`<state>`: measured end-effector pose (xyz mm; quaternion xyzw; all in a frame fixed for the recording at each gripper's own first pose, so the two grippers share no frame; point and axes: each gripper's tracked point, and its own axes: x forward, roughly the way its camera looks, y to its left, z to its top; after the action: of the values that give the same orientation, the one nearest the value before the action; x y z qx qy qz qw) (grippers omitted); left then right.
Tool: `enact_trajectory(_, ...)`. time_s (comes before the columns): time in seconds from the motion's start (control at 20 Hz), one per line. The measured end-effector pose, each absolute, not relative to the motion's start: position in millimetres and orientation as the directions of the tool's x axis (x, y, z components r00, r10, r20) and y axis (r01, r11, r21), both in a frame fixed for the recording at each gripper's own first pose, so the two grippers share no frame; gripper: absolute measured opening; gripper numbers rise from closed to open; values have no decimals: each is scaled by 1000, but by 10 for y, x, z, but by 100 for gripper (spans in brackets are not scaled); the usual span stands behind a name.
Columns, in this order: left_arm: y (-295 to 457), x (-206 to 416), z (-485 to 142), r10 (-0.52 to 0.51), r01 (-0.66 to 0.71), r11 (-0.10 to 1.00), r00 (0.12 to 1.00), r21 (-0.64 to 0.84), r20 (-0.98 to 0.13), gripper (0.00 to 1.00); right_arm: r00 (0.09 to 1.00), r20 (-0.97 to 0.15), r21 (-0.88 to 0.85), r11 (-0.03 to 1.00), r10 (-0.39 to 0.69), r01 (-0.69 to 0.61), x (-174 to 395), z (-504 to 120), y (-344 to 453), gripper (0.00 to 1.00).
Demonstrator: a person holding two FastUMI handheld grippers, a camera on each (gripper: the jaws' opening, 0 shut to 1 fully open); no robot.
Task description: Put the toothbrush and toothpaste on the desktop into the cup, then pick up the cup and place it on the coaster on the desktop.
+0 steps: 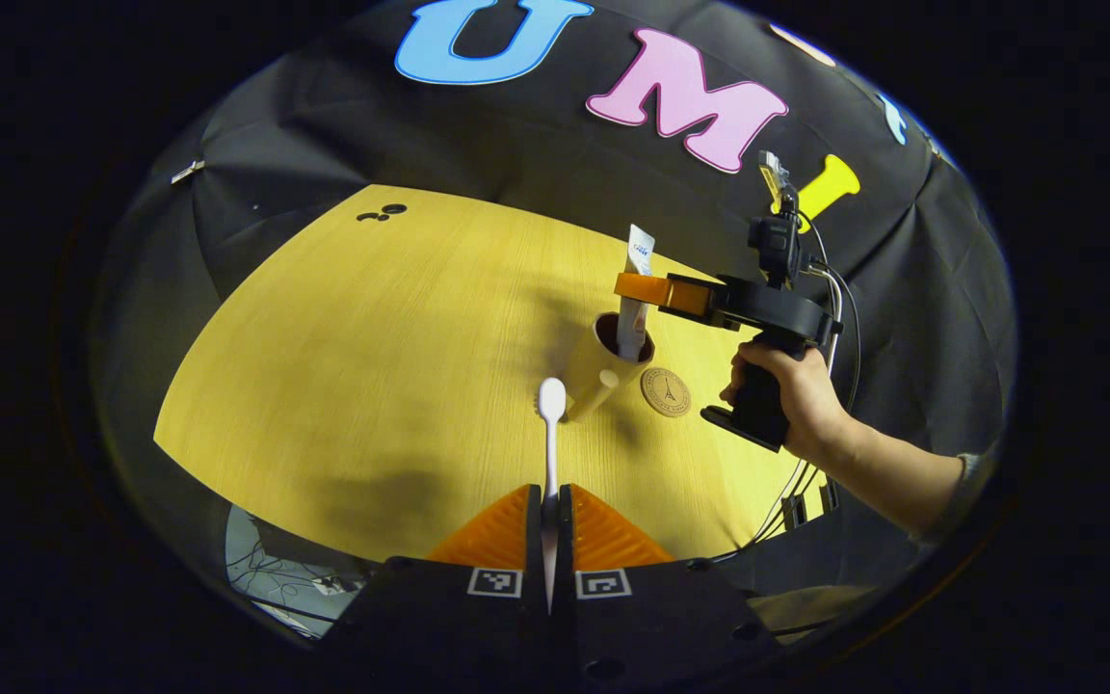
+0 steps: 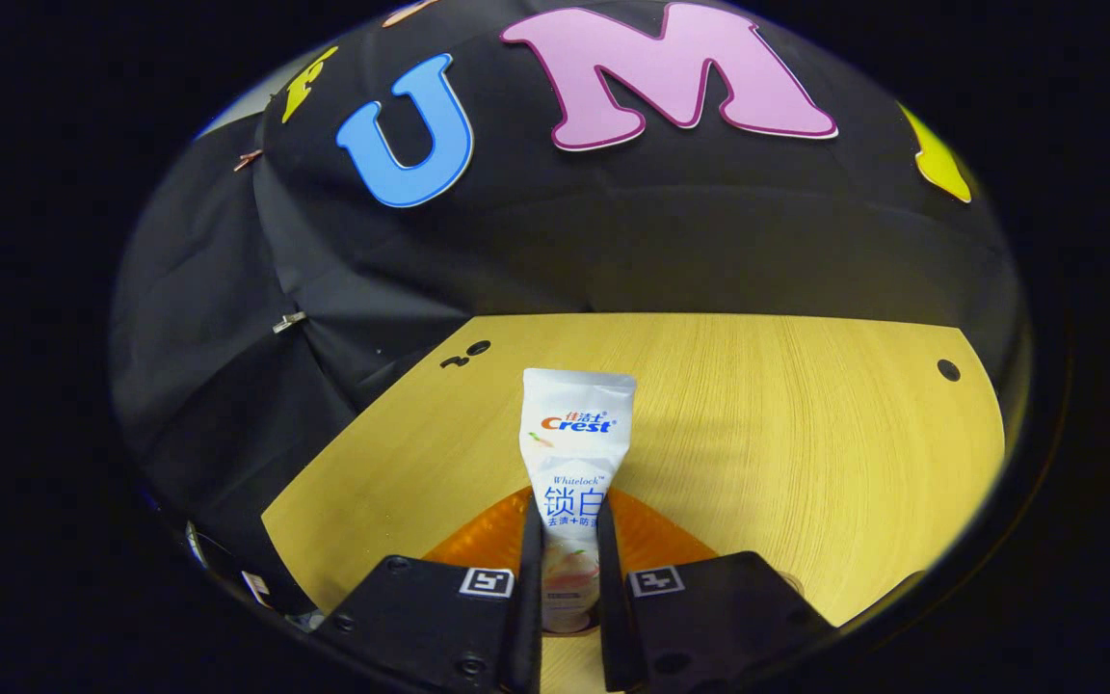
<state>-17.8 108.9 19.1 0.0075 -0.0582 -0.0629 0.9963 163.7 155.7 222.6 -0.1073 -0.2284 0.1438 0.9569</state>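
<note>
In the left gripper view, the lower part of the toothbrush was hidden between the fingers of the left gripper at the bottom centre. The bottom end of the toothpaste was out of sight inside the cup, right of centre. The fingertips of the right gripper overlapped the tube, so the contact itself could not be made out. The pattern on the coaster was too small to tell. In the right gripper view, the lower end of the tube was covered between the fingers at the bottom centre.
</note>
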Motion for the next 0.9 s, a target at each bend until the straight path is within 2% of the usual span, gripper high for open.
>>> enact_trajectory(0.1,1089,-181,196,-122,121,992,985,18,120,6,858,401,-272,936,323,-225,1631,2211,1533,32)
enact_trajectory(0.15,1088,-186,206,-120,119,993,985,18,121,6,858,397,-274,934,326,-229,1646,2180,1539,21)
enact_trajectory(0.2,1090,-196,174,-119,117,993,986,20,120,6,857,397,-276,933,329,-230,1628,2157,1540,35)
enact_trajectory(0.35,1096,-213,198,-113,110,993,986,33,124,6,858,397,-274,934,326,-229,1609,2118,1526,40)
enact_trajectory(0.4,1093,-213,213,-113,109,993,986,36,125,6,860,393,-271,935,325,-230,1612,2096,1529,31)
enact_trajectory(0.45,1085,-209,223,-112,108,993,986,37,125,6,863,389,-269,936,322,-228,1600,2052,1509,44)
enact_trajectory(0.55,1074,-221,246,-113,109,993,985,40,129,6,862,386,-266,934,329,-238,1557,1996,1502,45)
enact_trajectory(0.6,1067,-226,270,-115,110,993,984,41,135,6,849,410,-268,933,334,-238,1501,2022,1507,36)
enact_trajectory(0.65,1054,-221,295,-118,113,993,983,43,140,6,839,429,-269,934,335,-236,1469,2047,1504,32)
enact_trajectory(0.7,1039,-219,346,-121,115,992,982,46,148,6,826,450,-266,934,339,-239,1340,2085,1489,47)
enact_trajectory(0.75,984,-193,438,-132,125,991,978,54,163,6,819,466,-244,938,336,-246,1219,2101,1446,34)
enact_trajectory(0.8,939,-187,518,-141,132,989,975,62,173,6,815,471,-218,940,337,-263,1115,2097,1409,52)
enact_trajectory(0.85,897,-171,592,-152,141,987,971,72,185,6,819,469,-196,943,331,-270,1053,2060,1355,43)
enact_trajectory(0.9,834,-153,690,-167,153,985,966,84,196,6,825,467,-176,947,319,-267,988,2038,1269,65)
